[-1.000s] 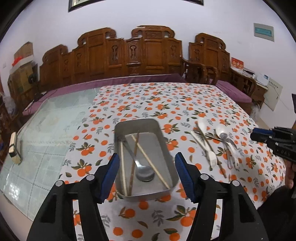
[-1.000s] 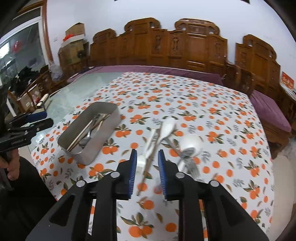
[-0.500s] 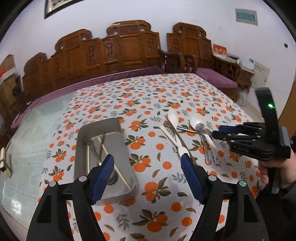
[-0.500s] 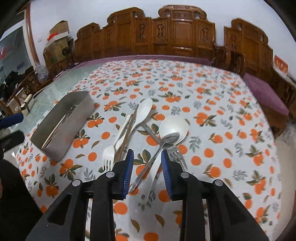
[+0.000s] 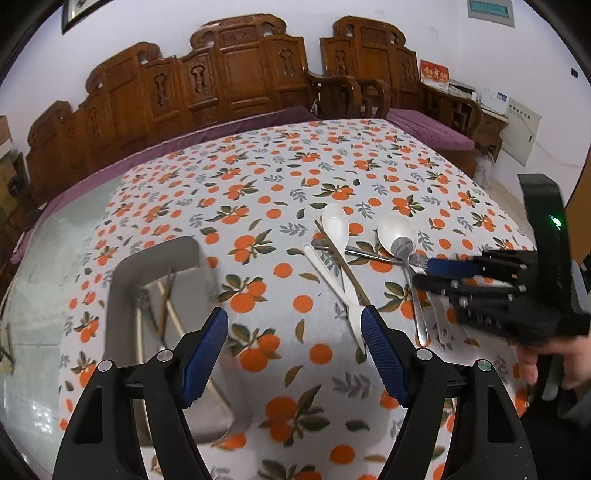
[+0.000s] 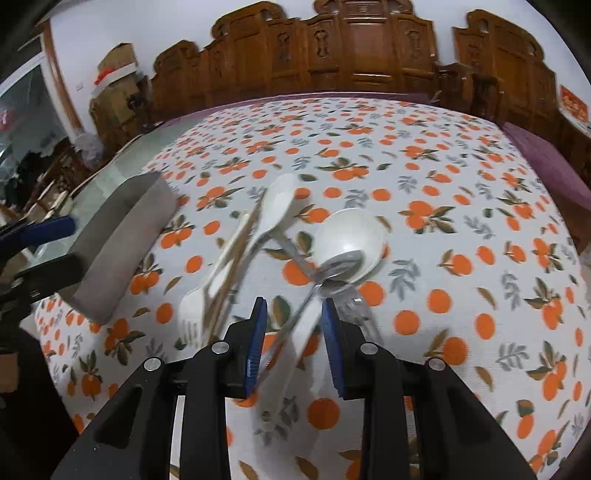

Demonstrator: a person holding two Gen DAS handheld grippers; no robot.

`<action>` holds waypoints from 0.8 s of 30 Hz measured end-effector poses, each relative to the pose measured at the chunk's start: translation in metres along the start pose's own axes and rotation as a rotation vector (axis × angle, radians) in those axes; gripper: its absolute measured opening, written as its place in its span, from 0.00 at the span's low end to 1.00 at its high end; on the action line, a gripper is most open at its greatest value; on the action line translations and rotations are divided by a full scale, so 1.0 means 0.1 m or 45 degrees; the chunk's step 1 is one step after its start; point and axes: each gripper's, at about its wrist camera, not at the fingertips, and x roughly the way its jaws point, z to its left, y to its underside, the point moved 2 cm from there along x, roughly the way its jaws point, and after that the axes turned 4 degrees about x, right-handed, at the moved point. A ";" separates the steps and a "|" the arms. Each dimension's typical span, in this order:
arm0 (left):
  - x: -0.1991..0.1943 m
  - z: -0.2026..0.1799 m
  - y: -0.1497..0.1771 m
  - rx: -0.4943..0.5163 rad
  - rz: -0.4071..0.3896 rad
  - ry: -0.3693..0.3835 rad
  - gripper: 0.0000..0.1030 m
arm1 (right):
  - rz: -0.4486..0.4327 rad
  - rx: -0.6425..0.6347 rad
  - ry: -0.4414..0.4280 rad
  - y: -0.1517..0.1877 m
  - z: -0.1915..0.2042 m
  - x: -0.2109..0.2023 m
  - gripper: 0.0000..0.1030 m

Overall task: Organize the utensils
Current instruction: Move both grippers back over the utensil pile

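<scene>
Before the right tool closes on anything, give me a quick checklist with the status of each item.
1. Right tool open: ok.
2. Metal spoon handle between its fingers: ok.
3. Only one utensil in the gap: not ok, the white spoon handle also runs there.
4. Fingers low enough to grip: cannot tell.
5. Metal tray has room: ok.
6. Left tool open and holding nothing: ok.

Under the claws lies a white cloth (image 5: 280, 177) with orange fruits on it. Far ahead of the claws stand brown carved wooden chairs (image 5: 240, 74) by a white wall (image 5: 155, 22). To the left of the right claw sit cardboard boxes (image 6: 118, 62).
</scene>
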 end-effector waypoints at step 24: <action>0.15 -0.07 0.13 -0.037 0.013 0.042 0.69 | -0.011 -0.008 -0.085 -0.09 0.17 0.06 0.27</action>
